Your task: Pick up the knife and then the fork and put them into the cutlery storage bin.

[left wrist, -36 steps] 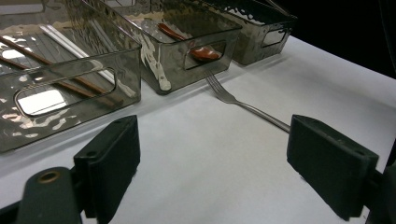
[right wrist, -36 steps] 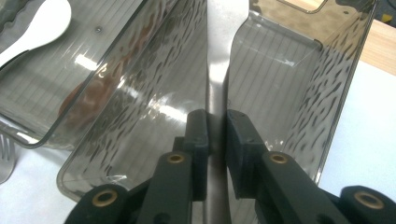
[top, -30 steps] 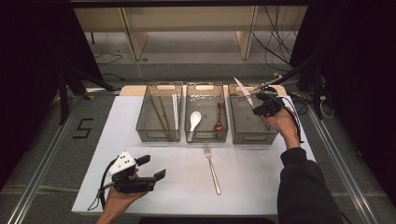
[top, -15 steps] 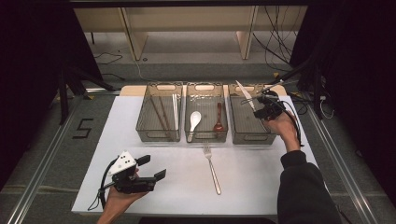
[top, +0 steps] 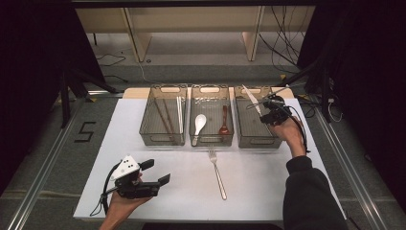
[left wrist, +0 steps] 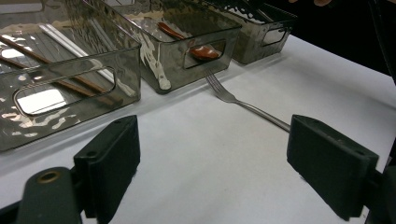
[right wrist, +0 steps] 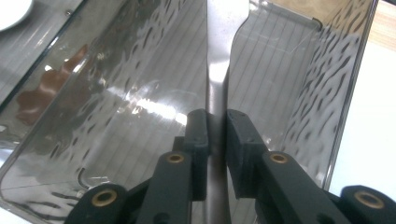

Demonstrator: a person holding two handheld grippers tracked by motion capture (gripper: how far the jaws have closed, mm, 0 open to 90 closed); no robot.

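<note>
I have the knife point(top: 251, 99) clamped in my right gripper point(top: 269, 109), the pads pinching its flat metal just past the handle so the blade runs straight ahead of the jaws, as the right gripper view shows point(right wrist: 216, 84). I hold it over the right-hand bin point(top: 249, 140), the empty one of the three smoky plastic bins, blade tilted up and toward the far rim. That bin is my landmark. I judge the knife belongs there because the other two are already sorted by kind: the middle bin point(top: 211, 142), just left of it, holds a white spoon point(top: 199, 124) and a brown spoon point(top: 224, 125), and the left bin point(top: 161, 142), farther left, holds chopsticks point(top: 165, 116).

The fork point(top: 217, 171) lies on the white tabletop point(top: 268, 191), near side of the landmark bin and a little left, tines toward the bins.

My left gripper point(top: 153, 172) hangs released, jaws wide with nothing between them, well to the left of the landmark bin and on the near side of the table. I keep it low and pointed toward the fork, probably as the next pick.
</note>
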